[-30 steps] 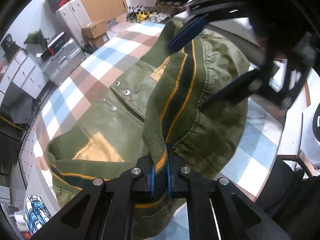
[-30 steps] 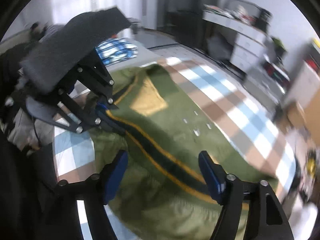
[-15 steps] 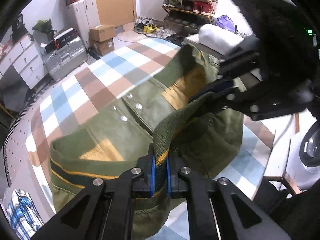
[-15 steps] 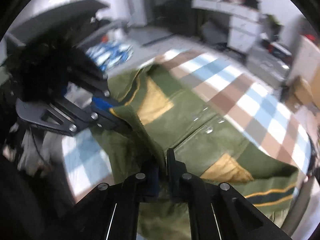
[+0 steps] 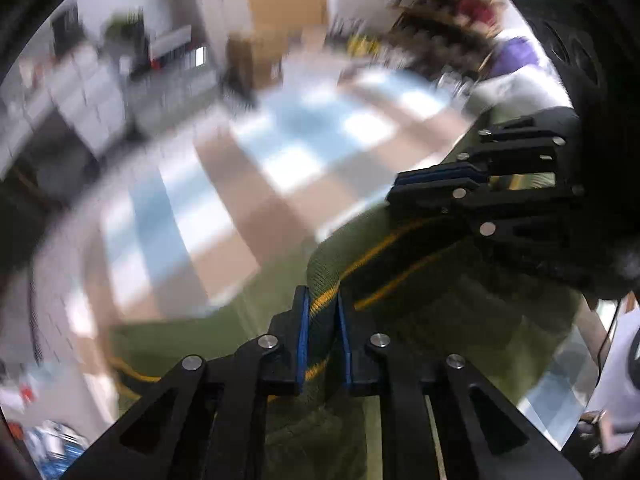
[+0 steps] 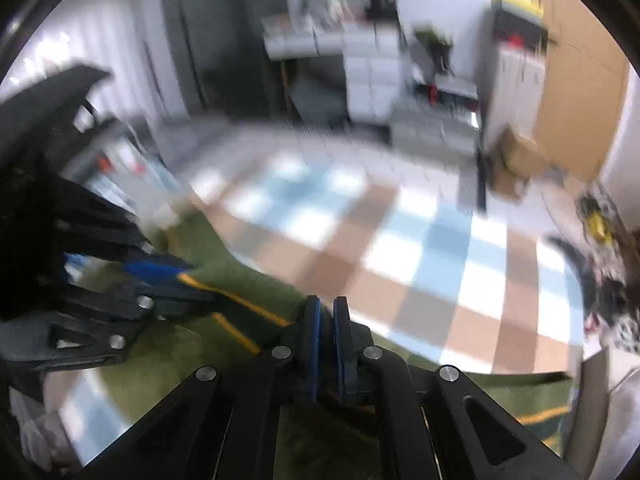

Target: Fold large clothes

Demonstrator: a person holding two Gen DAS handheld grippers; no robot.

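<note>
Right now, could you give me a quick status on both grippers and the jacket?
Left gripper opening, striped hem between pads. Right gripper shut on green jacket. Checked mat ahead bare.

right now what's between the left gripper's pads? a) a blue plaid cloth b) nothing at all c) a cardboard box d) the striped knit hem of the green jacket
d: in the left wrist view the left gripper has the green jacket's ribbed hem, with its yellow stripe, between its blue pads while its jaws are opening.
</note>
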